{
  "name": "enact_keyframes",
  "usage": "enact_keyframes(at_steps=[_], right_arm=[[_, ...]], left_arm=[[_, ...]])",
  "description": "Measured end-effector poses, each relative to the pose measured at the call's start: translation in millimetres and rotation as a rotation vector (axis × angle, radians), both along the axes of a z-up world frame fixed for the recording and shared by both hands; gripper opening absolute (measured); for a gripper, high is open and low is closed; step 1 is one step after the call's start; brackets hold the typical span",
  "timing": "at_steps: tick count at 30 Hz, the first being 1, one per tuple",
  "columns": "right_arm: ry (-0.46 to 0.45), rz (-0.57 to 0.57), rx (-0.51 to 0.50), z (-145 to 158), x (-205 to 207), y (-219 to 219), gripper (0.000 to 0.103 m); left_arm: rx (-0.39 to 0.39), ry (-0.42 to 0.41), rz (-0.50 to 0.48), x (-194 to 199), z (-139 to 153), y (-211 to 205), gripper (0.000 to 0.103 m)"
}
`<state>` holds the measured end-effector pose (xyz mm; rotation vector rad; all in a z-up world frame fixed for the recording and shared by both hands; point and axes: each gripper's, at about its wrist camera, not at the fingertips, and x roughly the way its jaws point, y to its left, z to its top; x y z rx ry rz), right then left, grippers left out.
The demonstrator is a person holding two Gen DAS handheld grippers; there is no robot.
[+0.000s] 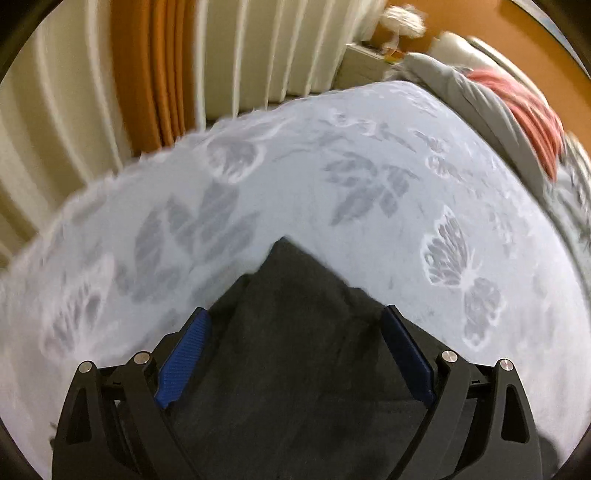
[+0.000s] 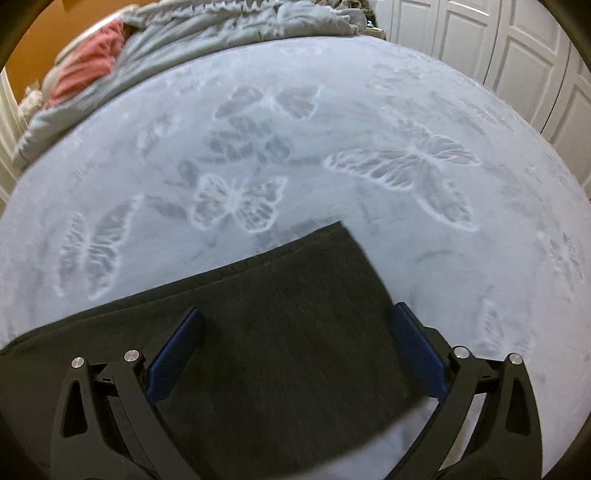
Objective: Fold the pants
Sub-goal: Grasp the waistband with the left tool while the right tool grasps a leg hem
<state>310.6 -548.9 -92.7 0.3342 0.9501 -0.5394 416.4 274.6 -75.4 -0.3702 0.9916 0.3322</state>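
Note:
Dark charcoal pants lie flat on a pale blue bedspread with butterfly patterns. In the left wrist view a pointed corner of the pants reaches forward between my open left gripper; its blue pads are wide apart and hold nothing. In the right wrist view the pants show a square corner at the upper right, and the cloth runs off to the left. My right gripper is open above that end, pads apart, empty.
A bunched grey duvet and a pink cloth lie at the head of the bed. Cream and orange curtains hang beyond the bed edge on the left side. White panelled doors stand to the right.

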Motion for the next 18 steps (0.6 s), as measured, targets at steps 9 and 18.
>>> enact_keyframes(at_steps=[9, 18], right_arm=[[-0.266, 0.142, -0.076, 69, -54, 23, 0.003], [-0.433, 0.180, -0.108, 128, -216, 27, 0.000]], left_arm=[[-0.024, -0.204, -0.108, -51, 71, 0, 0.024], [-0.083, -0.290, -0.263, -210, 127, 17, 0.021]])
